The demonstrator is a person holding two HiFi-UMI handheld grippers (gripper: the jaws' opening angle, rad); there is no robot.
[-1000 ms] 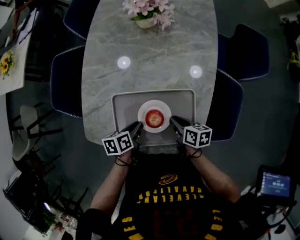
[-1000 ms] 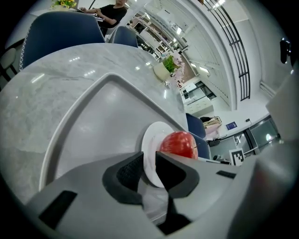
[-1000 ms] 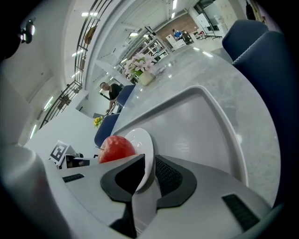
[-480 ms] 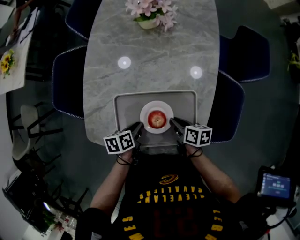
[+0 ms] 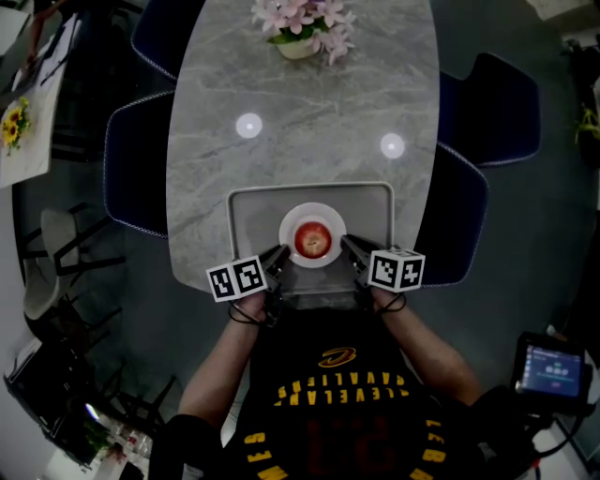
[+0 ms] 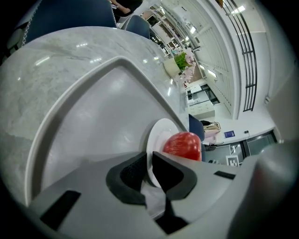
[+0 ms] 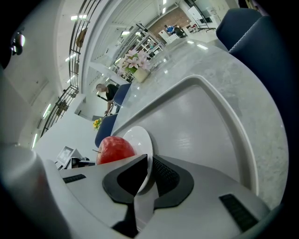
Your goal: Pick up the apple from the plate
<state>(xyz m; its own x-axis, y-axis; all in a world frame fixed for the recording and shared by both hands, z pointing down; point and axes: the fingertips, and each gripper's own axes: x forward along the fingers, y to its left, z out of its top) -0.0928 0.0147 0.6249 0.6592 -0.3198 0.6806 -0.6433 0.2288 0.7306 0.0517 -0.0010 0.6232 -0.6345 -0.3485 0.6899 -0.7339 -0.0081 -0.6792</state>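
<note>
A red apple (image 5: pixel 313 240) sits on a small white plate (image 5: pixel 327 217) in a grey tray (image 5: pixel 248 211) at the table's near edge. My left gripper (image 5: pixel 280 256) meets the plate's near-left rim and my right gripper (image 5: pixel 346 244) its near-right rim. In the left gripper view the plate (image 6: pixel 159 135) runs edge-on between the shut jaws of the left gripper (image 6: pixel 149 163), with the apple (image 6: pixel 183 144) just beyond. The right gripper view shows the same: the right gripper (image 7: pixel 150 170) is shut on the plate (image 7: pixel 138 136), the apple (image 7: pixel 114 148) on it.
The tray lies on a grey marble table (image 5: pixel 309 112) with a pot of pink flowers (image 5: pixel 298 28) at the far end. Dark blue chairs (image 5: pixel 131 169) stand on both sides. A small lit screen (image 5: pixel 553 370) sits on the floor at the right.
Both grippers have edged in slightly against the plate's rim, and the left gripper's marker cube has turned a little. The apple and plate stay where they were.
</note>
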